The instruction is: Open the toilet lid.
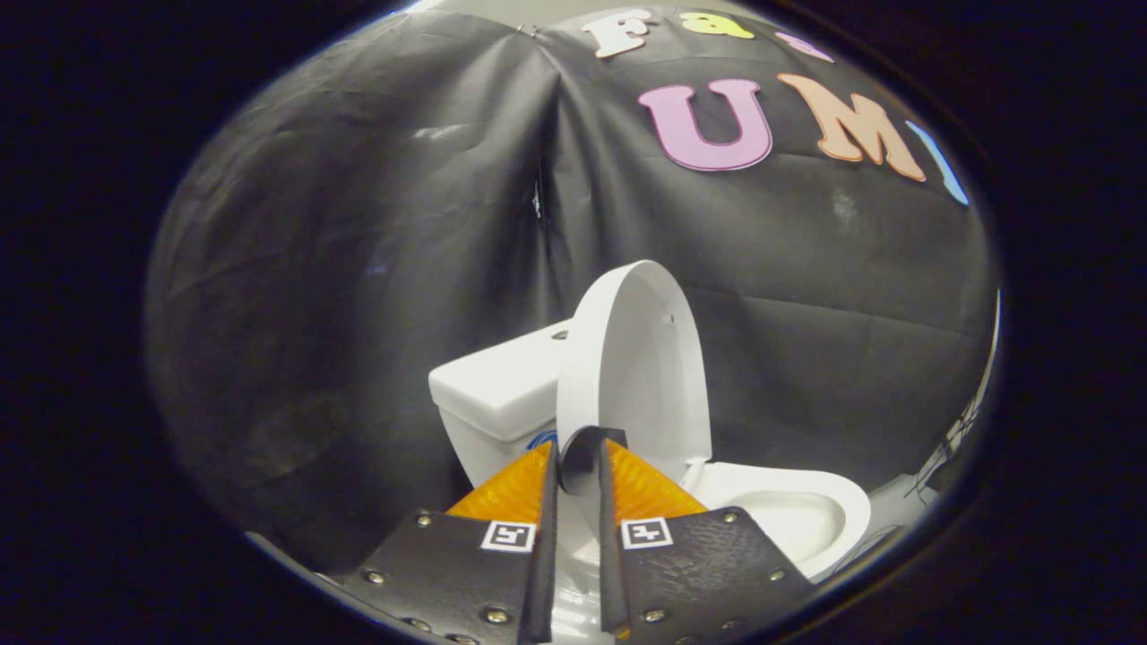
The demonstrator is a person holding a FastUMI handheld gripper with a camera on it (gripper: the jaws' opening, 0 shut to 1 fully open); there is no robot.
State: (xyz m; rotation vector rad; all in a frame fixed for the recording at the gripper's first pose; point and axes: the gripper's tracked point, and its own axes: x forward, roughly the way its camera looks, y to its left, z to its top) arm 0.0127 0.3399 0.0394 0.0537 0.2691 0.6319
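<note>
The white toilet lid (641, 358) stands raised, nearly upright, with its inner face turned toward the bowl. Its near edge runs down between my two fingers. My gripper (580, 461) is shut on that edge, the orange and black fingers (515, 488) pressed close on either side with only the thin white rim between them. The white seat and bowl (793, 506) lie uncovered to the right of the fingers. Behind the lid on the left sits the white tank (497, 385).
The booth's black cloth wall (358, 269) hangs close behind and around the toilet. Some cables (954, 439) show at the far right beyond the bowl.
</note>
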